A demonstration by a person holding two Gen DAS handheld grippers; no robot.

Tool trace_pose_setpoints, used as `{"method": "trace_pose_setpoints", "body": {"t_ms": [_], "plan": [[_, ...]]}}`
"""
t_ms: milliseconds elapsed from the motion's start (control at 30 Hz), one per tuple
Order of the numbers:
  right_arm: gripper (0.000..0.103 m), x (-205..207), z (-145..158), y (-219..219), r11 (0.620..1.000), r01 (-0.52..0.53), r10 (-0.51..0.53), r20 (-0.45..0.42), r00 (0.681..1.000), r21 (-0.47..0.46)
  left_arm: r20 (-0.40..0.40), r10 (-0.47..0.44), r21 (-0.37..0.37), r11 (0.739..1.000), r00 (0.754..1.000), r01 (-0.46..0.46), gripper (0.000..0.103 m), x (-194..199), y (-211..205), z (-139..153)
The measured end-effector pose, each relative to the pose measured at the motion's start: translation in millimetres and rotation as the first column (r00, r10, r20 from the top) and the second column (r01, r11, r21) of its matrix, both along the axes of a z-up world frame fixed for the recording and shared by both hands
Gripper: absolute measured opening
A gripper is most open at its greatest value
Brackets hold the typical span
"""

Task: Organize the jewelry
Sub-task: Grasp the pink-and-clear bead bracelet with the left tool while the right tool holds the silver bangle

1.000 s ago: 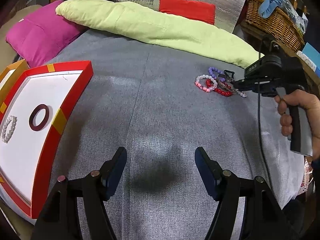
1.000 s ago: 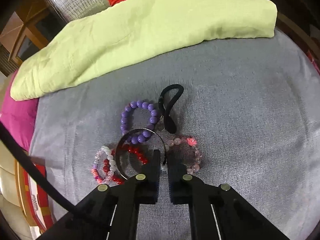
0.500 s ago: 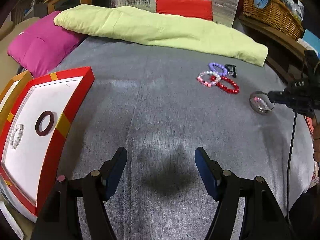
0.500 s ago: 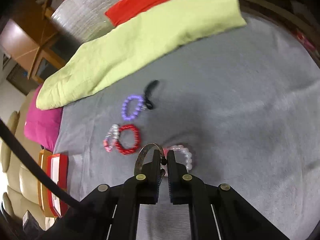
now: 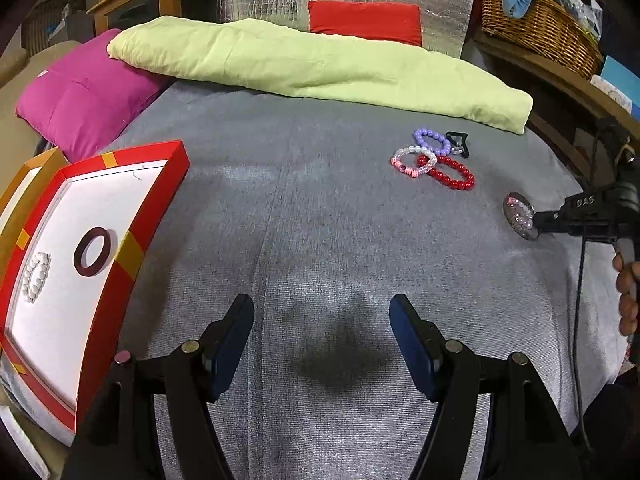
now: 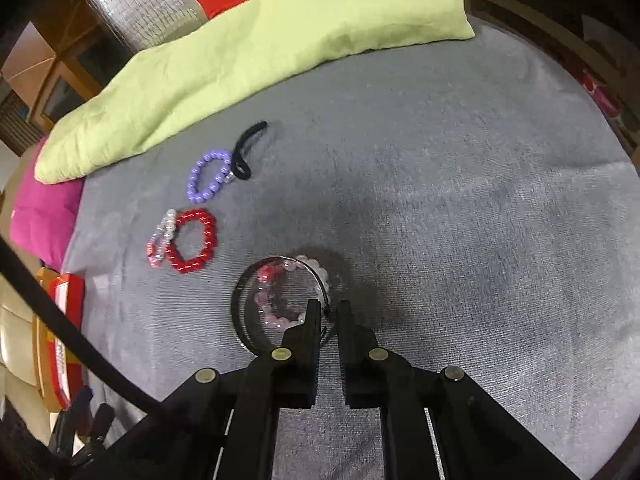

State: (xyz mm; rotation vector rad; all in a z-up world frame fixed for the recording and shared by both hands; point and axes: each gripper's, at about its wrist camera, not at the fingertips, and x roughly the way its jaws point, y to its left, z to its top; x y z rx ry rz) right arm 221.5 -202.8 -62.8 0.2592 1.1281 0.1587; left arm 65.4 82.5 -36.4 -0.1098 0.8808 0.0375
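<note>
My right fingers (image 6: 329,312) are opening, a narrow gap, with the rim of the metal bangle (image 6: 280,304) between them; I can't tell if the pads bear on it. Left fingers (image 5: 322,344) are wide, holding nothing, low over the grey bed cover (image 5: 320,220).

Landmark is the bangle: pale pink bead bracelet (image 6: 316,272) is inside and under it, red bead bracelet (image 6: 192,240) and pink-white bracelet (image 6: 162,242) are near it on the tray side, with the purple bracelet (image 6: 210,176) and black hair tie (image 6: 248,148) beyond those. Red tray (image 5: 96,240) is well apart, with a dark ring (image 5: 92,252) and a white bead bracelet (image 5: 36,276) in it.

Risks as I judge them: the bangle drops onto the pink beads, so the next pick drags both. Thin rim, so a slip is likely on regrasp.
</note>
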Motion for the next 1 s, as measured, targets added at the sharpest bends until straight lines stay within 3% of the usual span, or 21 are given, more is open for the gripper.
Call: {"method": "trace_pose_setpoints", "body": {"t_ms": [167, 433, 567, 733, 867, 1000], "plan": [[0.004, -5, 3, -8, 0.998, 0.015, -0.015, 0.006, 1.0, 0.066, 0.008, -0.003, -0.009, 1.0, 1.0, 0.003, 0.071, -1, 1, 2], [0.004, -39, 28, -43, 0.982, 0.017, -0.036, 0.095, 0.995, 0.189, 0.01, -0.004, 0.005, 1.0, 1.0, 0.004, 0.071, -1, -2, 2], [0.004, -57, 21, -61, 0.982, 0.053, -0.075, 0.115, 0.991, 0.181, -0.014, -0.049, -0.007, 0.999, 0.999, 0.049, 0.071, 7, -18, 7], [0.004, -69, 4, -76, 0.986, 0.089, -0.107, 0.126, 0.986, 0.141, -0.035, -0.139, -0.073, 0.988, 0.99, 0.137, 0.071, 43, -69, 25], [0.004, -72, -5, -92, 0.979, 0.126, -0.148, 0.14, 0.979, 0.157, -0.047, -0.207, -0.042, 0.978, 0.977, 0.205, 0.071, 77, -127, 35], [0.004, -70, -14, -105, 0.97, 0.143, -0.172, 0.141, 0.975, 0.198, -0.104, -0.228, -0.026, 0.974, 0.968, 0.226, 0.071, 112, -167, 24]]}}
